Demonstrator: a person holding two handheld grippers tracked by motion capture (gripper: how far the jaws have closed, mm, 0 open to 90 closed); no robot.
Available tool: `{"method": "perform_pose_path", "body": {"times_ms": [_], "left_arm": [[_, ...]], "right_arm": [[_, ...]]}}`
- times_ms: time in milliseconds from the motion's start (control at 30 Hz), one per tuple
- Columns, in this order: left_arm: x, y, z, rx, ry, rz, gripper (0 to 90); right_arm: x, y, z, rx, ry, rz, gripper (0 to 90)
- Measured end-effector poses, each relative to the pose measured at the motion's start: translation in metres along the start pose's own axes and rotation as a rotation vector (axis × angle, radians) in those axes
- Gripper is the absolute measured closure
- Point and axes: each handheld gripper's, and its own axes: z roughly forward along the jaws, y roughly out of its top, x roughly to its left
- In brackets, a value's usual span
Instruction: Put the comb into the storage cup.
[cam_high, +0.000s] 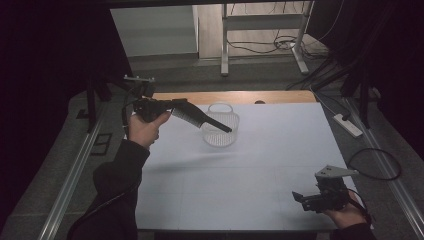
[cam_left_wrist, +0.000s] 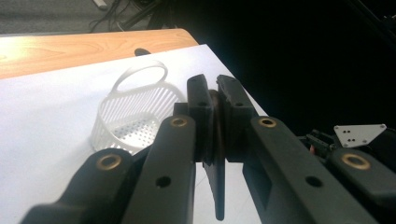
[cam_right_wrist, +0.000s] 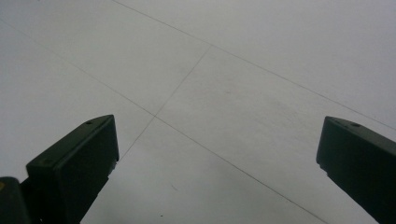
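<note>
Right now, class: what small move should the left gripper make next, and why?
Probably lower it: the left gripper is shut on a black comb whose handle tip hangs over the clear plastic slotted basket on the white table, not yet inside.

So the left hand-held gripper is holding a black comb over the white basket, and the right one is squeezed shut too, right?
Not quite. The right hand-held gripper is open: the right gripper view shows its jaws wide apart over the bare table. The left hand-held gripper does hold the black comb over the white basket.

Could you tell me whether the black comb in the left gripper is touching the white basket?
Cannot tell. In the high view the comb, clamped in the left gripper, overlaps the basket, but no view shows contact or a gap.
</note>
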Motion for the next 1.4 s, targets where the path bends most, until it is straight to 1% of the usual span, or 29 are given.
{"method": "perform_pose_path", "body": {"times_ms": [200, 333, 633, 833, 1167, 1400], "left_arm": [[0.004, 0.006, 0.001, -0.002, 0.017, -0.006, 84.0], [0.009, 0.011, 0.002, -0.001, 0.045, -0.009, 84.0], [0.016, 0.016, 0.010, -0.003, 0.068, -0.024, 84.0], [0.020, 0.020, 0.019, 0.011, 0.083, -0.029, 84.0], [0.022, 0.023, 0.032, 0.034, 0.107, -0.026, 84.0], [0.024, 0.025, 0.040, 0.046, 0.118, -0.032, 84.0]], "right_arm": [[0.000, 0.000, 0.000, 0.002, 0.000, 0.000, 0.0], [-0.001, 0.000, 0.000, 0.005, 0.002, 0.002, 0.0], [-0.003, -0.002, -0.004, -0.002, -0.002, 0.017, 0.0], [-0.004, -0.003, -0.006, -0.005, -0.003, 0.024, 0.0], [-0.005, -0.004, -0.009, 0.001, -0.003, 0.028, 0.0], [-0.006, -0.005, -0.010, 0.000, 0.000, 0.038, 0.0]]}}
